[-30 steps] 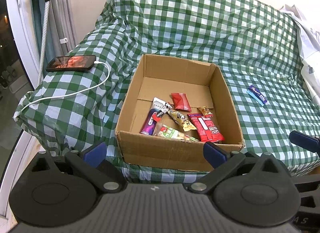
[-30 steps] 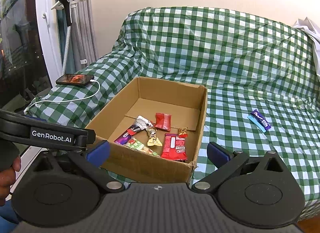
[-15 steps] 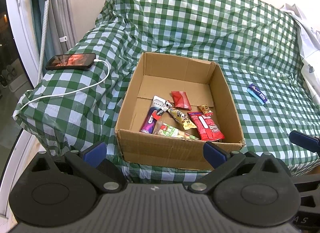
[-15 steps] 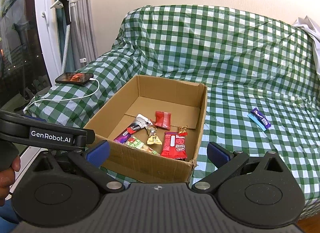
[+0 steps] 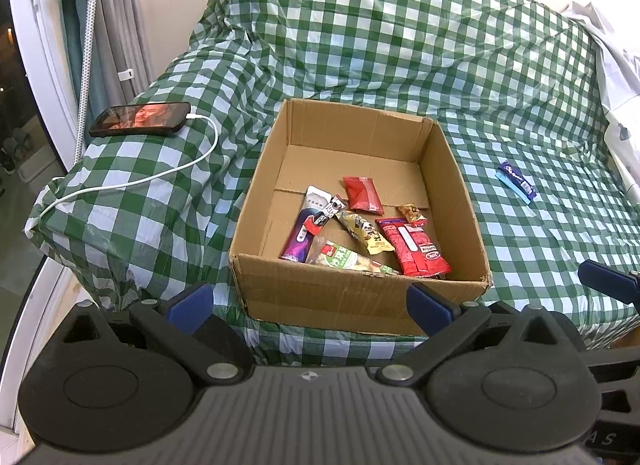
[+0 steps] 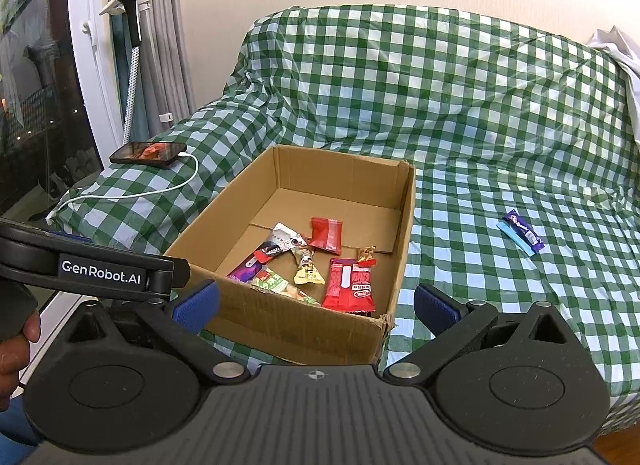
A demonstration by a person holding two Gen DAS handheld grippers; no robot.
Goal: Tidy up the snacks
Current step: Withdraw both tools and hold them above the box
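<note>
both grippers hang in front of the couch, nothing in either. left gripper (image 5: 308, 303) has its blue fingertips spread wide, the near wall of the cardboard box (image 5: 360, 297) showing between them. right gripper (image 6: 316, 307) is spread just as wide and empty, aimed at the same box from a bit further right.

box sits on the green checked cover (image 5: 400, 45) draped over the couch, flaps gone, open top. snacks are bunched in the near half of it: a large red pack (image 5: 414, 245) at the near right, a small gold-wrapped candy (image 5: 412, 212) just behind it, a yellow pack (image 5: 364, 232) next to the red one, a green-and-white pack (image 5: 344, 259) against the near wall, a purple bar (image 5: 300, 239) on the left with a small dark bar (image 5: 326, 214) lying across its top end, and a small red pouch (image 5: 362, 194) further back. far half of the box floor is bare cardboard.

one snack is outside the box: a purple-and-blue bar (image 5: 515, 181) lying on the cover well to the right of it.

phone (image 5: 140, 119) rests on the left armrest, screen lit, white cable (image 5: 160, 175) plugged in and trailing off the edge. part of a hand (image 6: 16, 349) shows at the left edge of the right view, under the other gripper's body.
</note>
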